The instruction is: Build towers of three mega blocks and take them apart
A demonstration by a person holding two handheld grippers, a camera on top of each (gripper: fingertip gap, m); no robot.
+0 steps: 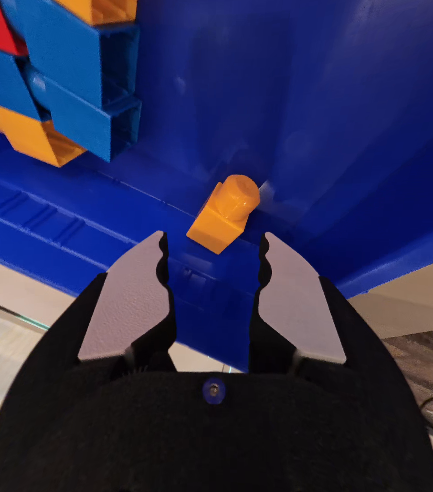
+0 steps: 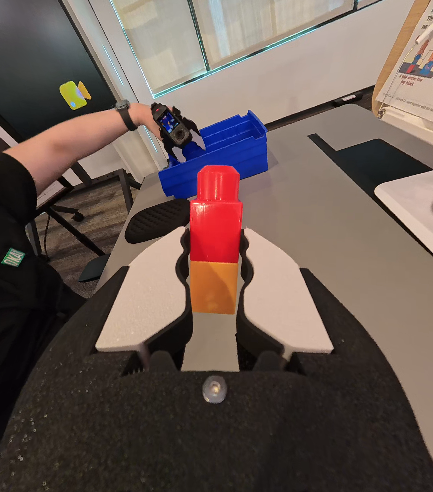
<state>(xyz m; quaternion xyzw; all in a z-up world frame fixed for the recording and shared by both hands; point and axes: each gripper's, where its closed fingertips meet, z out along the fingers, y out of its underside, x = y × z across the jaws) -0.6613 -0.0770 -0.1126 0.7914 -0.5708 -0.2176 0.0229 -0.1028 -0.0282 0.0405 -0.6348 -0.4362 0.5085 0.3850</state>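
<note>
1. Left wrist view: the left gripper (image 1: 214, 235) is wide open with nothing in it, right over the blue bin (image 1: 316, 106). One loose orange block (image 1: 222, 215) sits mid-frame. Upper left there's a pile (image 1: 58, 80): two more orange, roughly three blue, one red.
2. Right wrist view: the right gripper (image 2: 214, 249) is clamped on a two-block stack, one red block (image 2: 215, 231) on one orange base block (image 2: 213, 287), standing on the grey table (image 2: 329, 239) at centre.

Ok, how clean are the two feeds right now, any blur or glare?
Left wrist view: motion-smeared, worst on the block pile; the lone orange block stays readable. Right wrist view: sharp, glare streaks on the red block, edges bowed by the wide lens.
</note>
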